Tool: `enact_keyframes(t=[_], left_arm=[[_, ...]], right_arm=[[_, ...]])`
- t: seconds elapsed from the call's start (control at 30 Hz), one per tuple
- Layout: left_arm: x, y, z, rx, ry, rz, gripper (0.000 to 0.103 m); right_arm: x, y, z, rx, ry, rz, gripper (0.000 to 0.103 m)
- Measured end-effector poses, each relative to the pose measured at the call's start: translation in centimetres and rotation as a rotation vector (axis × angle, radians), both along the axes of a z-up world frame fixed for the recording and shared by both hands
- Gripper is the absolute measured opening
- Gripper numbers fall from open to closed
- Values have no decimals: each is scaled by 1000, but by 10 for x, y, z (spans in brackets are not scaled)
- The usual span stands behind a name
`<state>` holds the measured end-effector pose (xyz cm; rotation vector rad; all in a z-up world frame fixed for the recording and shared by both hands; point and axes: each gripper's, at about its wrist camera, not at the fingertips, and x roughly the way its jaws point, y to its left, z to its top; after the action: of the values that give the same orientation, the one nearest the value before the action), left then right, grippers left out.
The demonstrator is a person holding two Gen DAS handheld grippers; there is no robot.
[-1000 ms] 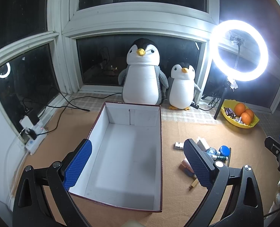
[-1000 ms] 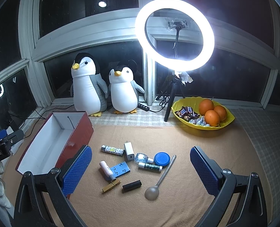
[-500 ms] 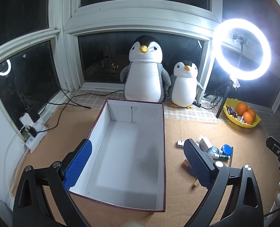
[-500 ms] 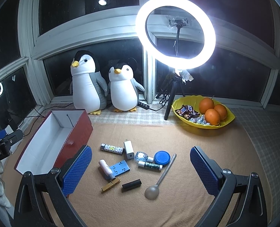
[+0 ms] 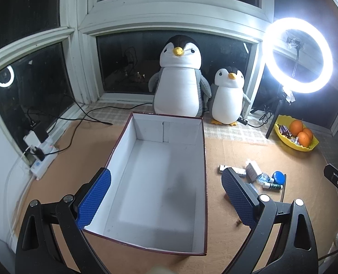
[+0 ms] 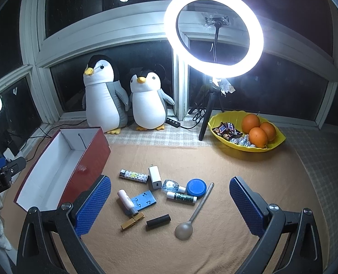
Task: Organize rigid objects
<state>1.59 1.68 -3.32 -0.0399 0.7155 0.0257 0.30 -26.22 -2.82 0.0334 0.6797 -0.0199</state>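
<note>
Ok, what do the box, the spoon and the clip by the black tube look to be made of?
Box: likely cardboard, glossy dark red outside, matte white inside, with thin folded walls. Spoon: possibly wood or plastic, dull beige, no shine. Clip: looks like a wooden clothespin, though its yellowish sheen leaves that open.

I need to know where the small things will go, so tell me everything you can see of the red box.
The red box is a rectangular, open-topped carton, dark red outside and plain white inside, looking like stiff cardboard. A seam runs down its far inner wall. It holds nothing and sits flat on the tan mat, in front of the big penguin plush, left of the scattered small items. Neither gripper touches it.
</note>
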Motion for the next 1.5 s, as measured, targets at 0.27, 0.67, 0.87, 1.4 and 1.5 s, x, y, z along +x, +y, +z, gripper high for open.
enact_keyframes(t=[0.27,0.67,0.87,1.4,1.5], left_arm=[[3,15,-10,16,29,42,98],[4,60,-45,51,121,154,98],[6,81,-59,54,158,212,97],[15,111,-96,71,237,284,80],[17,114,-102,71,249,287,77]], right_arm=[[5,-2,-9,-9,16,-3,103],[15,-2,-24,-10,46,-2,103],[19,-2,-32,-12,57,0,103],[28,-25,-68,10,151,-17,103],[28,-34,-79,12,179,-29,103]])
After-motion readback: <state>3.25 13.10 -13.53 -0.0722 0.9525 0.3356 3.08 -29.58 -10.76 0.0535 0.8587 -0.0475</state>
